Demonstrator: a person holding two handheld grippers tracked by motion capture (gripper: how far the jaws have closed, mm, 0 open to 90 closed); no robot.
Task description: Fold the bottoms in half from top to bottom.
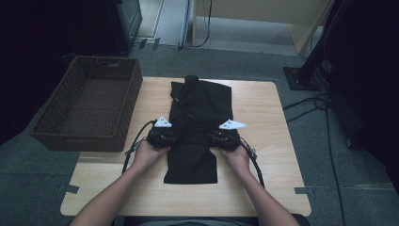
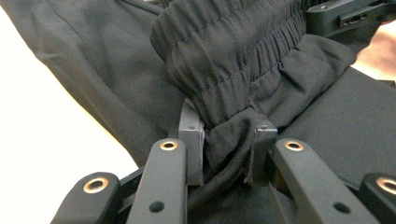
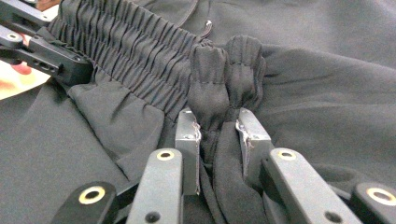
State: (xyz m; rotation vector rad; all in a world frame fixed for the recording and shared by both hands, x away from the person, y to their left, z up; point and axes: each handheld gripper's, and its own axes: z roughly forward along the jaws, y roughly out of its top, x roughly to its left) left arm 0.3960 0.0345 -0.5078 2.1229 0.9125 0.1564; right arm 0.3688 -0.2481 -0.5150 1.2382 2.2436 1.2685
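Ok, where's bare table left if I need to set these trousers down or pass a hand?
Free: the strip of table between the black trousers and the right edge, the front strip near the person, and the woven basket. Tighter: the narrow gap between trousers and basket. Crowded: mid-table, where the left tool and right tool pinch the waistband.

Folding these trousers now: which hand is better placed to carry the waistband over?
Neither clearly. The left gripper and right gripper each pinch the waistband of the trousers, at opposite ends. Probably move both together.
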